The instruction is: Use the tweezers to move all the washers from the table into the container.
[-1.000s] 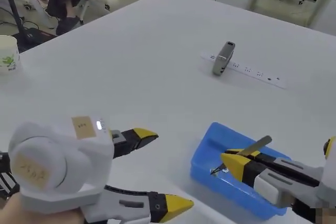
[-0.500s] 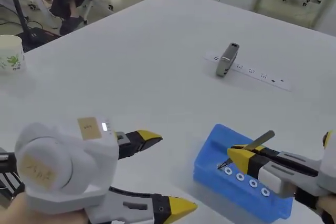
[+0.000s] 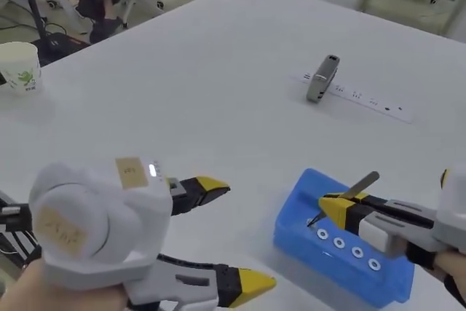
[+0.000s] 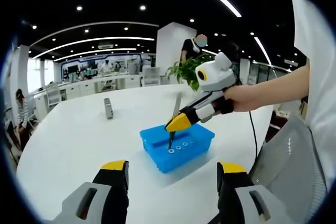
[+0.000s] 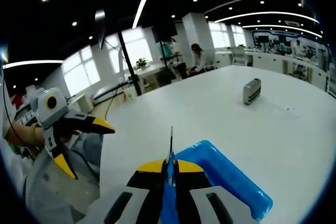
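Blue container (image 3: 295,220) sits on the white worktop (image 3: 182,92), with four washers (image 3: 339,242) in a row on its floor. The right claw (image 3: 331,205) is clenched on the tweezers (image 3: 360,183), whose tips point down into the container just beside the row's end. The left claw (image 3: 244,234) hangs released, jaws wide apart, near the container and grasping nothing. A paper cup (image 3: 20,65) stands well apart at the worktop's far edge.

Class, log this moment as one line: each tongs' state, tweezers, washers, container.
left tongs: open, empty, above table | right tongs: shut on tweezers | tweezers tip: down in blue container | washers: four in container
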